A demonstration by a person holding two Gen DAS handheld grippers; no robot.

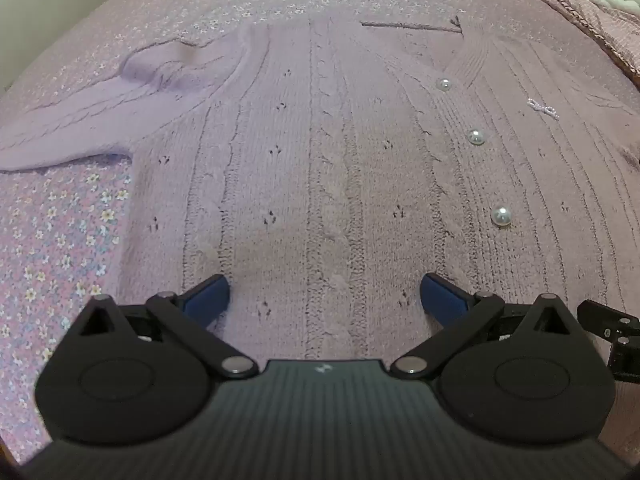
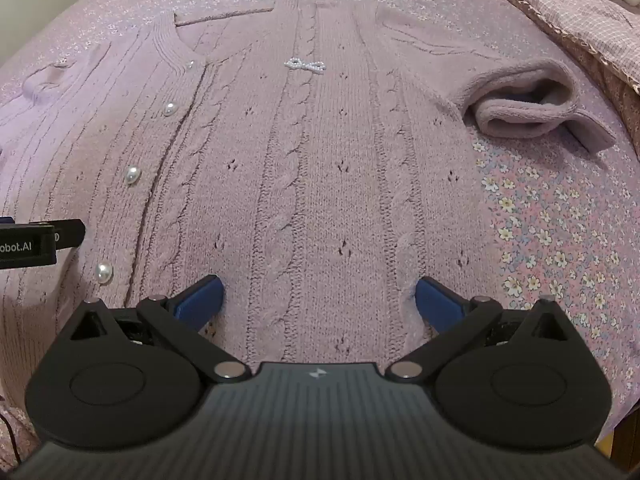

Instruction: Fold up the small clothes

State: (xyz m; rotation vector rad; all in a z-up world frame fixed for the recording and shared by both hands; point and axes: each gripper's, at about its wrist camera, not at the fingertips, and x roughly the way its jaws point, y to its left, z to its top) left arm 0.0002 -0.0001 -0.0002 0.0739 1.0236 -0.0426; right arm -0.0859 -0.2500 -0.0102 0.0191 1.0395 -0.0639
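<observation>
Cardigan: lilac cardigan (image 1: 320,152) flat on floral bedspread (image 1: 60,240) — buttoned.
Left gripper (image 1: 324,296): fingers spread, over near hem.
Right gripper (image 2: 319,298): spread too — holding nothing.

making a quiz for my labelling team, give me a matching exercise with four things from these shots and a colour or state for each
Things:
1. lilac cable-knit cardigan
2. round pearl buttons
3. small beaded bow
4. right sleeve

States:
A. bunched, cuff folded back
B. glossy white, in a row
C. spread flat on floral bedsheet
D. sewn on the chest

Pairs: 1-C, 2-B, 3-D, 4-A
</observation>
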